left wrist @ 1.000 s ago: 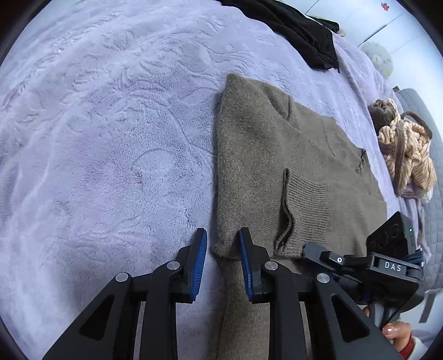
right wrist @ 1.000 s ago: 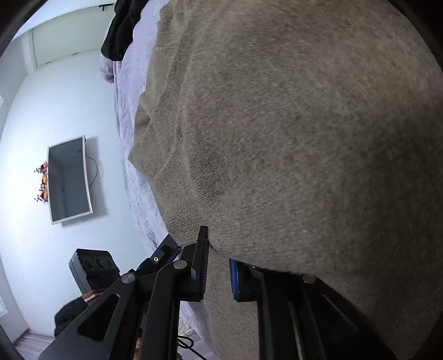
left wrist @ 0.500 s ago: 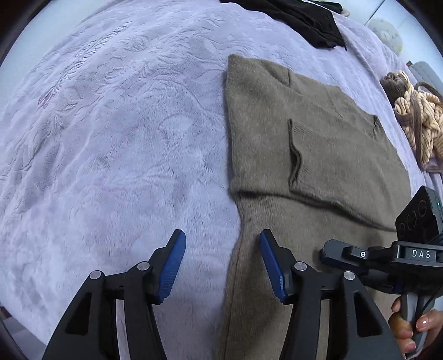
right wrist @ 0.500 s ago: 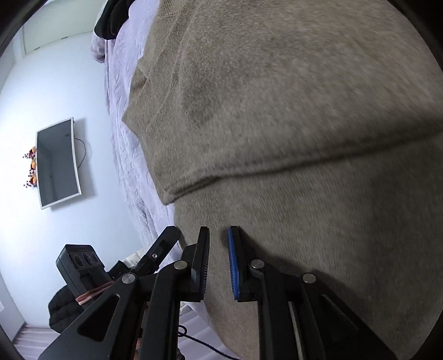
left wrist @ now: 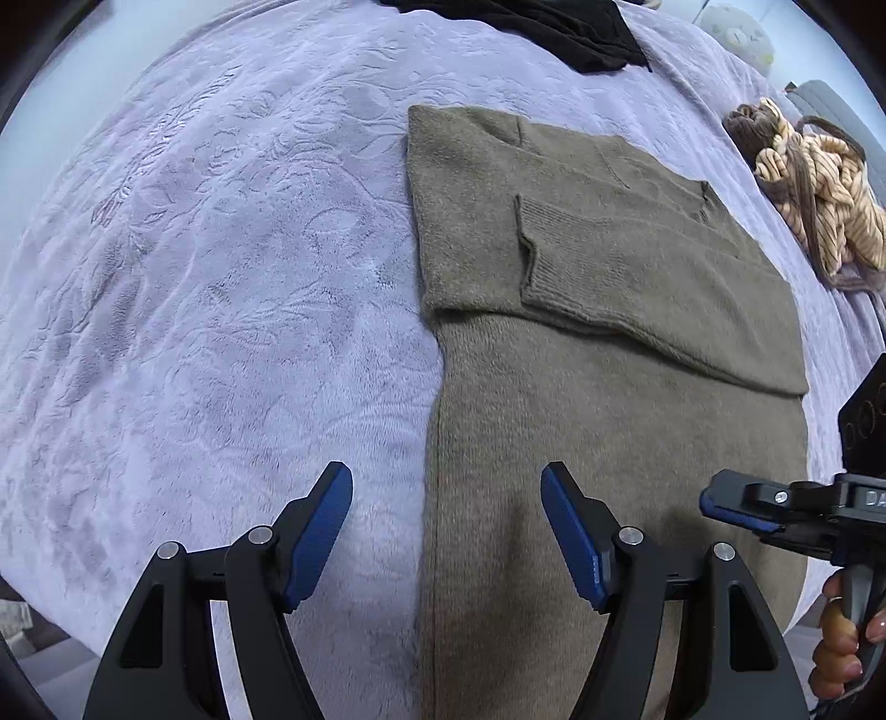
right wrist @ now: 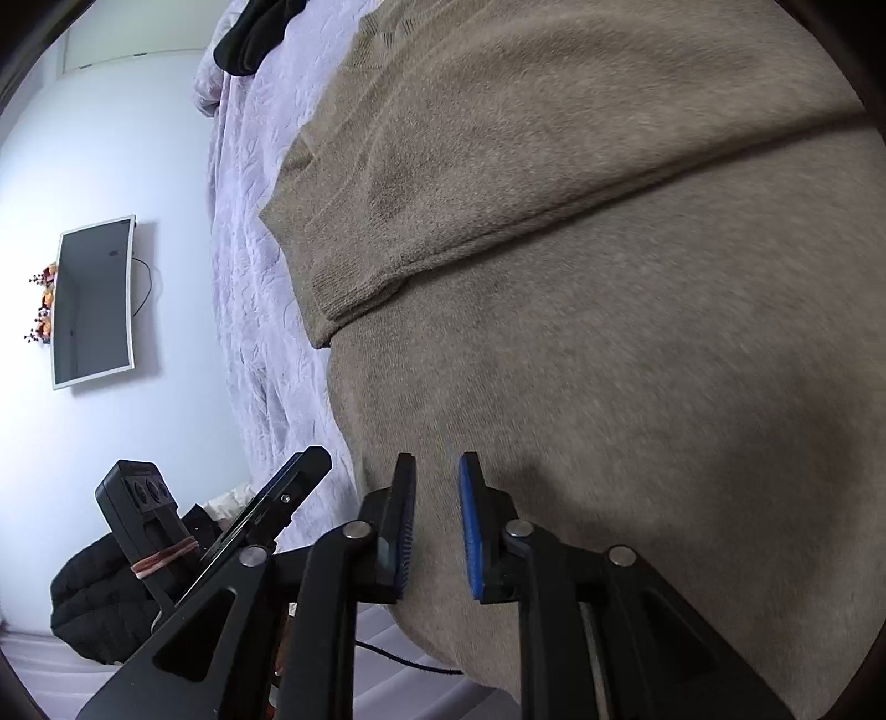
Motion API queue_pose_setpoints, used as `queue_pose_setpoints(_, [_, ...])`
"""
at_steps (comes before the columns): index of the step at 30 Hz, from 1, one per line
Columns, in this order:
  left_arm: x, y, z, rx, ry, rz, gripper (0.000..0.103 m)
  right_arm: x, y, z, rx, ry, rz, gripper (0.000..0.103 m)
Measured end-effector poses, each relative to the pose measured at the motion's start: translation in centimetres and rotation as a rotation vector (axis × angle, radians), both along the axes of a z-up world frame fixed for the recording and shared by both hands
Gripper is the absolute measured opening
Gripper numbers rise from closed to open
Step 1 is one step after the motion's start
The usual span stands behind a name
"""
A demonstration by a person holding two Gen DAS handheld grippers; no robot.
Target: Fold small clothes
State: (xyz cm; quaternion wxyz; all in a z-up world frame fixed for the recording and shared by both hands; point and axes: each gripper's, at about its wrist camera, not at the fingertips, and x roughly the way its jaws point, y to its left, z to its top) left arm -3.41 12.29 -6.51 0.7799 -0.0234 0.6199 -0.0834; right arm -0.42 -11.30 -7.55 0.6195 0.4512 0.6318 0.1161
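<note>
The only readable lettering is "DA" in white on the right tool, cut off at the left wrist view's edge. Nothing else carries legible text.

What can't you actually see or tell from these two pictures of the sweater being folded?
- Sweater: its near end runs off the bottom edge in the left view, behind the left gripper.
- Right gripper: in the right view, motion blur hides whether its tips touch the knit.
- Black garment: cut off by the top edge, kind unclear.
</note>
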Motion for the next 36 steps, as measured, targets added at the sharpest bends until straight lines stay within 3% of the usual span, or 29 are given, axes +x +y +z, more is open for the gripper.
queue_pose_setpoints(2, [-0.7,0.0,0.3,-0.002,-0.004,-0.018,0.072,-0.8,0.2,0.8,-0.027,-0.011,0.0,0.053])
queue_pose_setpoints(4, [-1.3,0.0,0.4,0.003,-0.008,-0.042,0.075,-1.9,-0.2,1.3,-0.051,-0.024,-0.002,0.054])
queue_pose_setpoints(5, [-1.6,0.0,0.4,0.008,-0.009,-0.054,0.09,-2.8,-0.2,1.5,-0.064,-0.028,-0.005,0.054])
queue_pose_setpoints(6, [-2.0,0.0,0.5,0.01,-0.014,-0.065,0.094,-3.2,-0.2,1.8,-0.075,-0.032,-0.009,0.055])
queue_pose_setpoints(14, [-4.8,0.5,0.1,-0.011,0.03,-0.131,0.094,-7.7,-1.0,3.0,-0.178,-0.066,-0.048,0.056])
queue_pose_setpoints(17, [-6.1,1.4,-0.6,-0.026,0.069,-0.102,0.094,-8.9,-1.6,4.3,-0.265,-0.116,-0.023,0.071])
queue_pose_setpoints(21, [-8.1,3.0,-1.9,-0.028,0.12,-0.038,0.094,-10.2,-3.6,5.0,-0.321,-0.116,0.014,0.071])
queue_pose_setpoints(29, [-13.5,3.4,-2.8,-0.205,0.193,0.05,0.094,-14.8,-10.5,3.9,-0.328,-0.056,0.08,0.071])
queue_pose_setpoints(36, [-17.6,0.0,-4.9,-0.188,0.236,0.054,0.094,-21.3,-16.0,2.1,-0.317,0.003,0.11,0.071])
